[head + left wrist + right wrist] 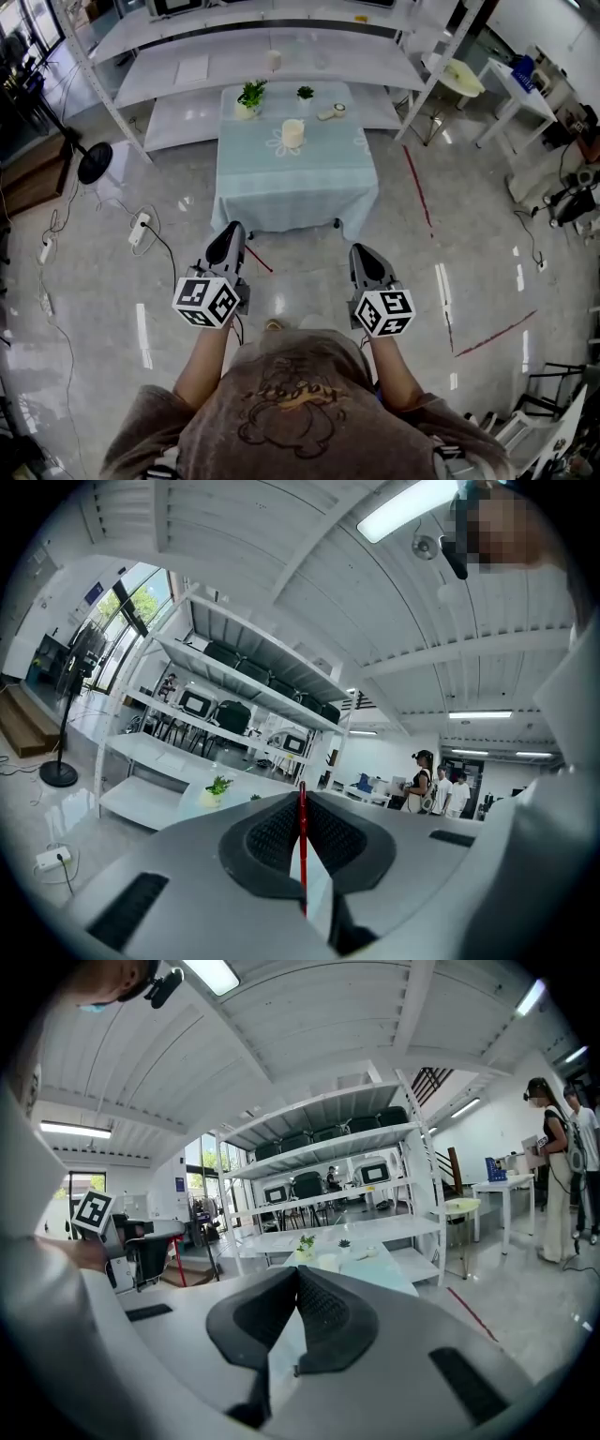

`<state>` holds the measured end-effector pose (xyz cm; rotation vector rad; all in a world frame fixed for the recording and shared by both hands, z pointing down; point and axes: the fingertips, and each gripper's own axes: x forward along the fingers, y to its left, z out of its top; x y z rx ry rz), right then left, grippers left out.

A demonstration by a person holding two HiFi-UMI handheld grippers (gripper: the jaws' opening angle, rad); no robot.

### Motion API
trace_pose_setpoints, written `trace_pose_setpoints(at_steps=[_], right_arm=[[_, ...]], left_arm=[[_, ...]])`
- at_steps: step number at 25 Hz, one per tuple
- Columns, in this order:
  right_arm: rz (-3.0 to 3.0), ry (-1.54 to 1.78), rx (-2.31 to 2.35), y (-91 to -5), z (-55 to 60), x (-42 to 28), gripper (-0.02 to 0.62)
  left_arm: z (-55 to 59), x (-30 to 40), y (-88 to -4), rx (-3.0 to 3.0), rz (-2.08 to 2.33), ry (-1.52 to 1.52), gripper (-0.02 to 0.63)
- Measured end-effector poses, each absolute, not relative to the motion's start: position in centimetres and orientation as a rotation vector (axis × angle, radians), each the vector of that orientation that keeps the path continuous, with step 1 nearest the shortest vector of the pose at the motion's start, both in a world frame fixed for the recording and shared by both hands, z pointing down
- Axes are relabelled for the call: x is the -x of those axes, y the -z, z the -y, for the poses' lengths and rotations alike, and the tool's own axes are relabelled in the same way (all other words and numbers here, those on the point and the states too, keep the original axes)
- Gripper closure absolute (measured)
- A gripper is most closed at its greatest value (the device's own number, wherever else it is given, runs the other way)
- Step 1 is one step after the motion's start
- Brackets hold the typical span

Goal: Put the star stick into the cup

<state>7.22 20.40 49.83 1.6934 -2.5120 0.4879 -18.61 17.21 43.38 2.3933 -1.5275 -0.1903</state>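
Star stick (302,850) sits pinched upright in my left gripper (232,232); my right gripper (362,251) is pressed together, empty. Cup (293,133) stands straight ahead, well apart, mid-table (281,192).

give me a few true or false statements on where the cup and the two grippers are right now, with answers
1. The cup stands on the table. True.
2. Both grippers hang over the table. False: the left gripper and the right gripper are over the floor, short of the table.
3. The left gripper is shut on a thin red stick. True.
4. The right gripper holds the cup. False: its jaws are together with nothing between them.
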Motion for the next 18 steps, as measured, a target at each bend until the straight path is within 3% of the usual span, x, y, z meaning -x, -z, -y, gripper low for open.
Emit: trace_pose_setpoints(at_steps=[18], right_arm=[[2.477,-0.509,-1.744,-51.2,-12.6,-6.9,0.592]], left_arm=[[-8.5,19.3,-43.9,-2.392,1.514,0.245,0.575]])
